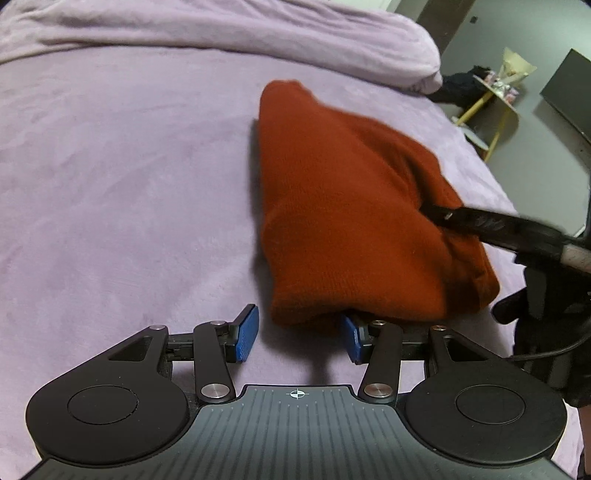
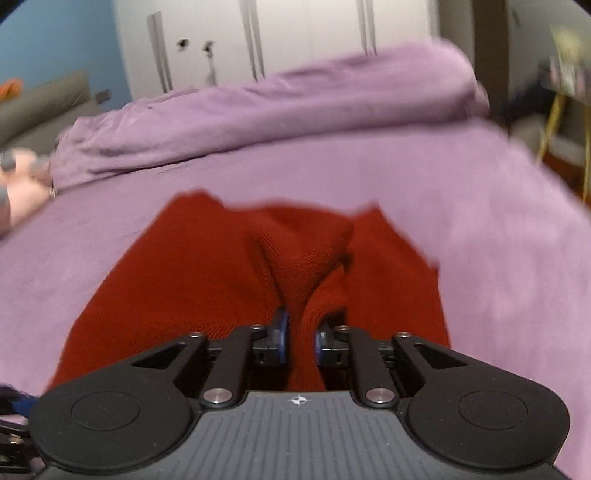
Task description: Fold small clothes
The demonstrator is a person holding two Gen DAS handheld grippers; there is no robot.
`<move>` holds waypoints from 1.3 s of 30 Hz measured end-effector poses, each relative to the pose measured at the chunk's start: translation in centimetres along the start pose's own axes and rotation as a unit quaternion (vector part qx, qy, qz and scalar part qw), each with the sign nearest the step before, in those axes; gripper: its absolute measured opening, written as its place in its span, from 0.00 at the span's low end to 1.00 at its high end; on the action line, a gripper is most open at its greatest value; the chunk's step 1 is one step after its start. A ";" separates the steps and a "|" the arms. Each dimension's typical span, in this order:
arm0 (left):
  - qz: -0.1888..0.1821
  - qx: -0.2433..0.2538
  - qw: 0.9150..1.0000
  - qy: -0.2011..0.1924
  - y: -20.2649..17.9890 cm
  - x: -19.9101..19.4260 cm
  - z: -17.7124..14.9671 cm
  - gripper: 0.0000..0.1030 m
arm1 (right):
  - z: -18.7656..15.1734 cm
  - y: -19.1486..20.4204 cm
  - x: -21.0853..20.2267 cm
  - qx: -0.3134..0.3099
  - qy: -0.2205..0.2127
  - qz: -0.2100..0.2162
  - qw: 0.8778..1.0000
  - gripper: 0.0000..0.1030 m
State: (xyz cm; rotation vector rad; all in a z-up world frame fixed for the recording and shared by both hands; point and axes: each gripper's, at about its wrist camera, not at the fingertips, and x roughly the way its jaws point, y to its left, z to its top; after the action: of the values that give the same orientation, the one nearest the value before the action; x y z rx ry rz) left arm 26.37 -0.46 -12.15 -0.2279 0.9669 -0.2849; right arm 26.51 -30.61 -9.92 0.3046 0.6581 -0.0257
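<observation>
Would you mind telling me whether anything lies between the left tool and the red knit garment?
Nothing visible does: the left tool is open at the garment's near edge, with only bare purple bedspread between.

Garment: rust-red knit (image 1: 351, 206) bunched on the lilac bed (image 1: 129, 192)
Left hand-held gripper (image 1: 301, 338): jaws apart; right blue pad tucked under the knit's near edge
Right hand-held gripper (image 1: 439, 214): dark finger reaching into a fold

rust-red knitted garment (image 1: 343, 206): on lilac plush bedspread (image 1: 129, 184)
bunched lilac duvet (image 1: 221, 33): behind garment
</observation>
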 end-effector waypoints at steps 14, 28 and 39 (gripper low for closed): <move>0.017 0.011 1.000 0.009 -0.2 -0.8 -0.3 0.53 | 1.4 4.7 2.6 -0.063 -0.002 0.005 0.998 0.17; 0.005 0.002 1.000 -0.008 -1.0 -1.5 -0.2 0.57 | 1.3 -3.8 -2.6 -0.004 -0.066 -0.102 0.993 0.46; 0.044 0.062 0.997 -0.015 -4.7 1.7 -0.6 0.57 | -6.1 -8.8 -9.6 0.248 -0.079 0.050 0.964 0.64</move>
State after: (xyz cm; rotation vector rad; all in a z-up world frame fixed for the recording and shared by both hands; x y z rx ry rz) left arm 26.11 -5.43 -12.31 -0.0764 0.9232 -0.2586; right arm 14.20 -38.00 -11.08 0.8106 0.4680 -0.1173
